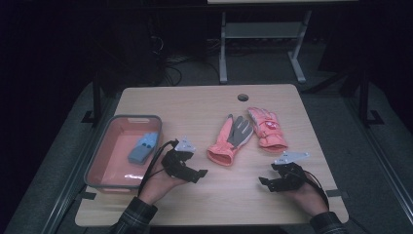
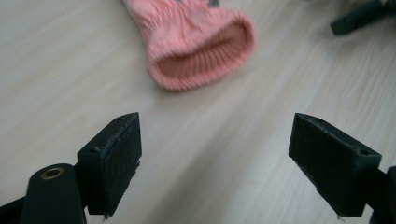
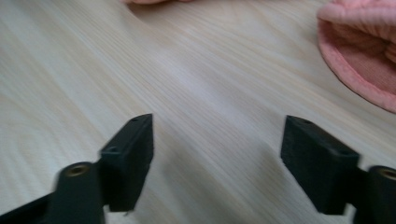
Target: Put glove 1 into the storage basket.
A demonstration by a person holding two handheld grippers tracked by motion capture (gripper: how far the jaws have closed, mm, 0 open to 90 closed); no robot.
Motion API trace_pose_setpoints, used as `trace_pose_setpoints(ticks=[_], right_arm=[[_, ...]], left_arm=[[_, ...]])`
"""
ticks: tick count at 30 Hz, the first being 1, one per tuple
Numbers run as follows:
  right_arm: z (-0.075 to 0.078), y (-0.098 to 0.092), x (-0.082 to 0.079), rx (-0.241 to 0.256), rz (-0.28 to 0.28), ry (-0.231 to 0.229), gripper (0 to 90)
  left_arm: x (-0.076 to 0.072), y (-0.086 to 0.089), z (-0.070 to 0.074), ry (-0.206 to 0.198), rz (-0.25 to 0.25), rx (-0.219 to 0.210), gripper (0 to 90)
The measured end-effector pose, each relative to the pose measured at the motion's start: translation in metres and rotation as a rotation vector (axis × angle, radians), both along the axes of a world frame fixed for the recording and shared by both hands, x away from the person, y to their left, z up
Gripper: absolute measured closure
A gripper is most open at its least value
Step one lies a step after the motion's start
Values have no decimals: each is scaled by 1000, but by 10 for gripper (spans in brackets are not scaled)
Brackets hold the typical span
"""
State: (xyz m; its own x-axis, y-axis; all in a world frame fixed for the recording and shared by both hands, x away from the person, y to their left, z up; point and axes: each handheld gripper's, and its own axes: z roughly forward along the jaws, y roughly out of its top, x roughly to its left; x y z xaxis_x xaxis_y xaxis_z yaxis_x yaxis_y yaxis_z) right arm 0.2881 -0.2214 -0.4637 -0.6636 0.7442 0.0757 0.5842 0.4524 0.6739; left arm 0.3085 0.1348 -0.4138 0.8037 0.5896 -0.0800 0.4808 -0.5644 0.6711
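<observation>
Two pink gloves lie mid-table. The left one [image 1: 229, 141] lies palm up with a grey palm, and its ribbed cuff [image 2: 201, 49] faces my left gripper [image 2: 217, 163]. The right glove [image 1: 267, 129] shows a white logo; its cuff [image 3: 362, 56] sits at the upper right in the right gripper view. My left gripper [image 1: 197, 174] is open just left of the first glove's cuff, holding nothing. Below the second glove, my right gripper [image 1: 267, 184] is open over bare wood, its jaws [image 3: 217, 170] wide apart.
A grey bin [image 1: 97, 161] with a pink floor stands at the table's left, holding a light blue glove [image 1: 143, 147]. A round cable hole [image 1: 243, 97] lies near the far edge. Another table's legs [image 1: 223, 48] stand beyond.
</observation>
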Motion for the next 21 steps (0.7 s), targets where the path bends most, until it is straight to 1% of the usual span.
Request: trace_pose_setpoints(ticks=[1, 3, 5, 7, 10, 11, 12, 13, 15, 16, 17, 19, 21], right_arm=[[2, 1, 1, 10, 13, 13, 330], [6, 3, 4, 14, 20, 22, 370], [10, 6, 8, 22, 26, 13, 386], [14, 10, 12, 35, 32, 2, 403], [21, 18, 22, 68, 32, -13, 436], [22, 20, 25, 70, 36, -16, 448], [25, 25, 29, 69, 43, -15, 469], [27, 28, 33, 73, 48, -17, 487], [33, 33, 39, 80, 58, -24, 538], [35, 35, 42, 84, 61, -34, 561], [39, 39, 45, 94, 60, -40, 591], [43, 42, 49, 102, 65, -53, 649], [48, 46, 53, 111, 73, -73, 689]], left_arm=[[-3, 0, -4, -1, -8, 9, 166], [-9, 1, -12, -1, -13, 23, 166], [-13, 4, -21, -5, 2, 16, 165], [-15, 8, -26, -24, 7, 19, 165], [-20, 14, -34, -18, 17, 21, 154], [-23, 16, -38, -17, 21, 22, 152], [-26, 17, -41, -15, 24, 28, 152], [-28, 18, -44, -13, 22, 44, 152], [-30, 19, -46, -13, 17, 55, 146], [-32, 20, -48, -8, 23, 54, 145], [-32, 21, -49, -14, 15, 61, 145], [-34, 21, -52, -13, 17, 68, 145], [-35, 21, -53, -30, 14, 71, 139]])
